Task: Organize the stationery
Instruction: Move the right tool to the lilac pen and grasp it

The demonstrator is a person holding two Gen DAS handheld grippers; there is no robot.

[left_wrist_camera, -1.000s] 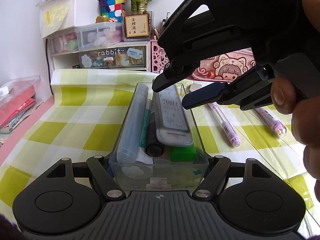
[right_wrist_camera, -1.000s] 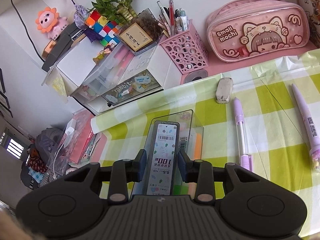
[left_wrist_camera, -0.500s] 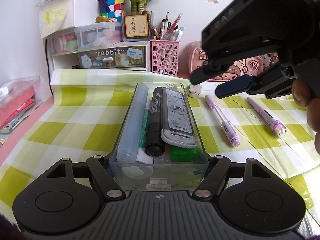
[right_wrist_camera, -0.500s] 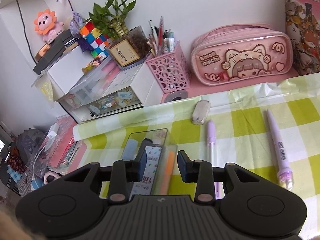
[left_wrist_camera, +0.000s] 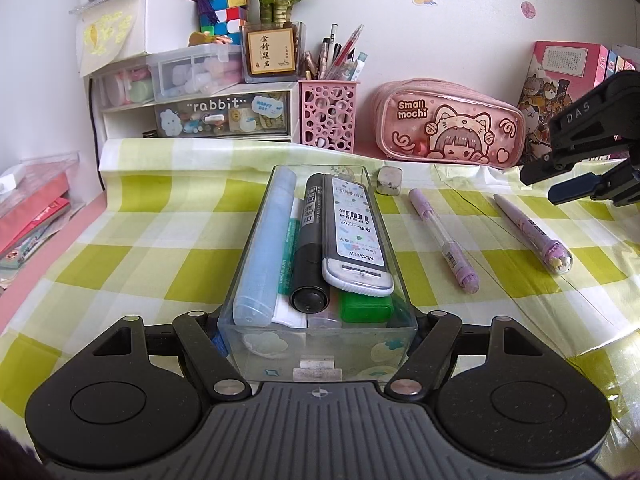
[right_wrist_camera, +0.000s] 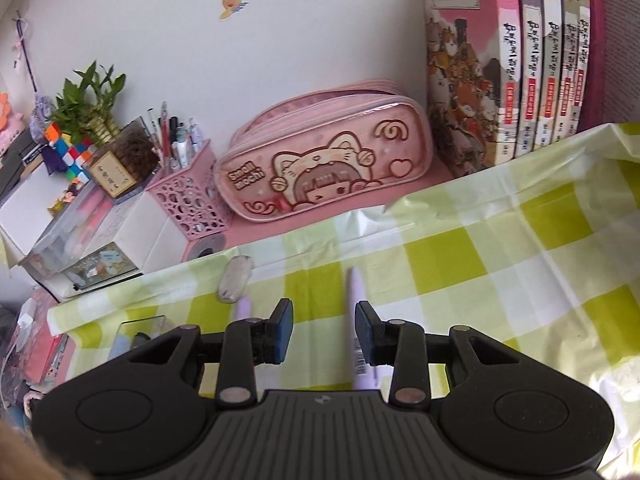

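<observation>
While the left gripper (left_wrist_camera: 318, 330) clamped the near end of the clear tray (left_wrist_camera: 256, 240) at lower centre of its view, the tray held a blue tube (left_wrist_camera: 266, 248), a black marker (left_wrist_camera: 308, 240) and a refill box (left_wrist_camera: 354, 236). Right of it on the checked cloth (left_wrist_camera: 152, 232) lay two purple pens (left_wrist_camera: 442, 234). The right gripper (right_wrist_camera: 324, 330), jaws apart and empty, hovered over one pen (right_wrist_camera: 357, 292).

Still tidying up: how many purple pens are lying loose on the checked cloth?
2. One purple pen lies just right of the clear box; the other lies further right. None seems hidden.
</observation>
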